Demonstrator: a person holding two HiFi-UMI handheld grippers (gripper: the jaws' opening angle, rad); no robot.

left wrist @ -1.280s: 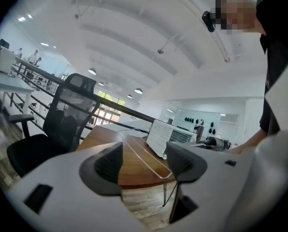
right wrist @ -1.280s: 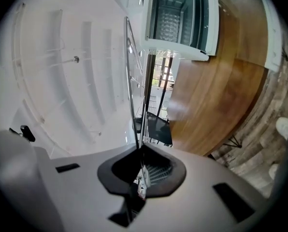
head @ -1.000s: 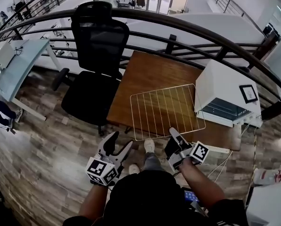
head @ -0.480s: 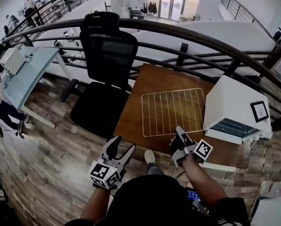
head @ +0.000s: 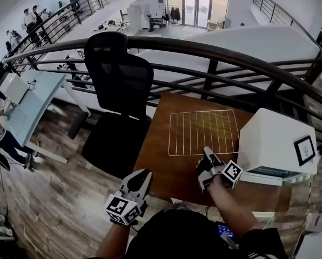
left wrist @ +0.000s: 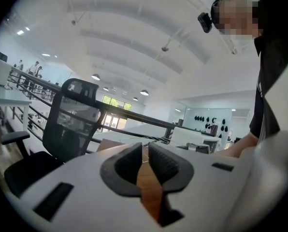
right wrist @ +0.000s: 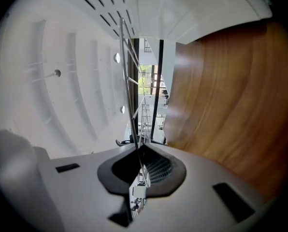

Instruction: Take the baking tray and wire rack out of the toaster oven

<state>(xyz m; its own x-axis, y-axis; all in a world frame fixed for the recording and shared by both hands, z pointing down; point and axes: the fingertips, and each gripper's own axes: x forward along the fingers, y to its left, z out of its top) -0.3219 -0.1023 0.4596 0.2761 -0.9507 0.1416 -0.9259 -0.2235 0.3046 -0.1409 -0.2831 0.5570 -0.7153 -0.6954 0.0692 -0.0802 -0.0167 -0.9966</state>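
Head view first: I'm looking down at the brown wooden table (head: 166,171), and the thin silver wire rack (head: 204,133) is lying out flat over it, just beside the boxy white toaster oven (head: 277,142) on the right. The right gripper (head: 207,154) is reaching to the rack's near edge, about the middle of it. The left gripper (head: 141,177) is hanging off the table's near-left corner, well apart from the rack. A black mesh-backed office chair (head: 118,85) is standing behind the table on the left, in front of a dark curved metal railing (head: 226,53).

Over to the left gripper view: the left gripper (left wrist: 145,151) has just been closing its jaws, and they're now sitting almost together with a thin slit between the pads and nothing in it. I'm only seeing table (left wrist: 148,185) wood through the gap, with the chair (left wrist: 69,124) off to the left.

Now the right gripper view: the right gripper (right wrist: 136,151) is pinching its jaws tight on the rack's (right wrist: 127,81) edge wire, and I'm seeing the rack edge-on, running straight away from the pads. The table (right wrist: 221,95) is filling the right side and the oven's (right wrist: 182,8) white shell the top. Whether the rack's far edge is touching the wood, I can't tell.
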